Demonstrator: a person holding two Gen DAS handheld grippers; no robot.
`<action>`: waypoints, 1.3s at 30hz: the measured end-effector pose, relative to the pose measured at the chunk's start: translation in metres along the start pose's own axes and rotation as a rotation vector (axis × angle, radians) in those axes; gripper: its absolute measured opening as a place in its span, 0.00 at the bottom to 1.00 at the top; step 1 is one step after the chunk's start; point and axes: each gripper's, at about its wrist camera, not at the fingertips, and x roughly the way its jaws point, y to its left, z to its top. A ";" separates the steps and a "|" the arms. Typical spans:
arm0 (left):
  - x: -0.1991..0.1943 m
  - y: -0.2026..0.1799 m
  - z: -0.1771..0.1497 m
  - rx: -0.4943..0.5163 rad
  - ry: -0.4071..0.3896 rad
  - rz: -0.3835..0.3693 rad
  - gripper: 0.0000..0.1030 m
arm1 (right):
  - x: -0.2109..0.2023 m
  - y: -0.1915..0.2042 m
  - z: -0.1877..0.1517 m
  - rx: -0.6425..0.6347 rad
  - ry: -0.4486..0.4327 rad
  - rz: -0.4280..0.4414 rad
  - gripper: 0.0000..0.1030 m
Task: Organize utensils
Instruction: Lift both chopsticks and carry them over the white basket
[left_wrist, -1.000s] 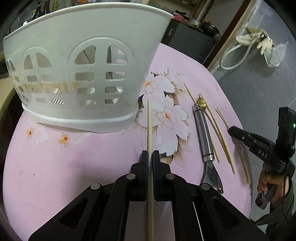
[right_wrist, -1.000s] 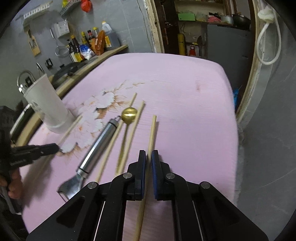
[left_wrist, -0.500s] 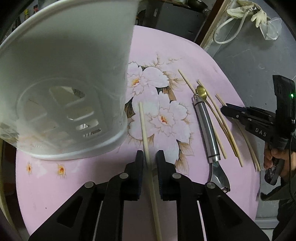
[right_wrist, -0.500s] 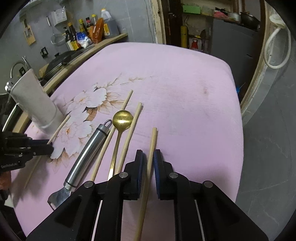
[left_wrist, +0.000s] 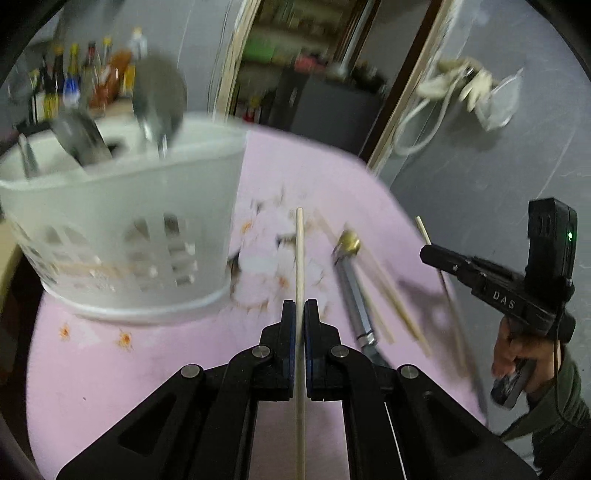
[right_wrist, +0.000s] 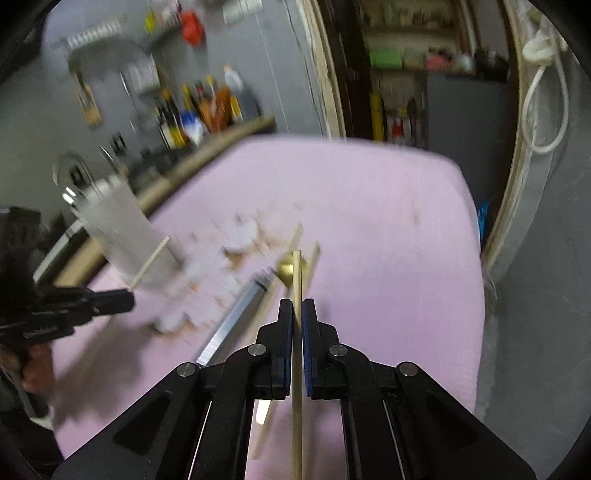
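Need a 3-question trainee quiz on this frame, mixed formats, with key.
1. True or false: each gripper, left and right, is shut on a chopstick.
2. What lies between the steel-handled tool and a chopstick on the pink cloth? A) gold spoon B) fork C) whisk
3. Fill in: the white basket already holds metal ____.

Key: 1 true; 2 A; 3 utensils.
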 end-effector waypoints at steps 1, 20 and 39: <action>-0.009 -0.003 -0.001 0.013 -0.050 0.000 0.02 | -0.011 0.006 0.000 -0.003 -0.063 0.007 0.03; -0.122 0.064 0.069 -0.080 -0.613 0.067 0.02 | -0.042 0.123 0.094 -0.042 -0.617 0.310 0.03; -0.116 0.181 0.085 -0.292 -0.916 0.257 0.02 | 0.015 0.181 0.098 -0.078 -0.964 0.107 0.03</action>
